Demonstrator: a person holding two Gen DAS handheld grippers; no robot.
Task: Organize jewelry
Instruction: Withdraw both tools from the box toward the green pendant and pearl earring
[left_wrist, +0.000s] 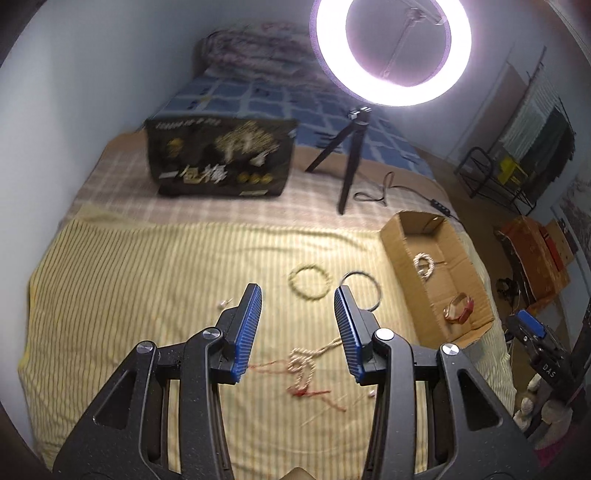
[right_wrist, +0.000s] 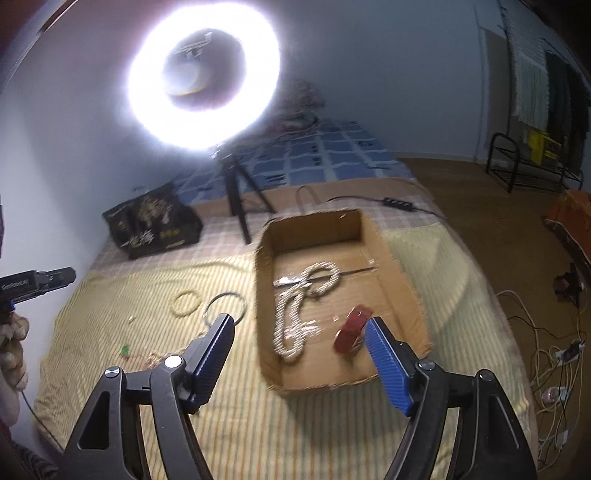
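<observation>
My left gripper is open and empty over the yellow striped cloth. Beyond its tips lie a pale bead bracelet and a thin dark ring. Between its fingers, lower down, lies a rope necklace with red cord. A shallow cardboard box to the right holds a pearl necklace and a red bangle. My right gripper stands open over the box. The red bangle lies in the box by its right finger, with no grip on it. The pearl necklace is coiled beside it.
A ring light on a black tripod and a black printed bag stand behind the cloth. A small earring lies left of my left gripper. The bed drops off right of the box, with cables on the floor.
</observation>
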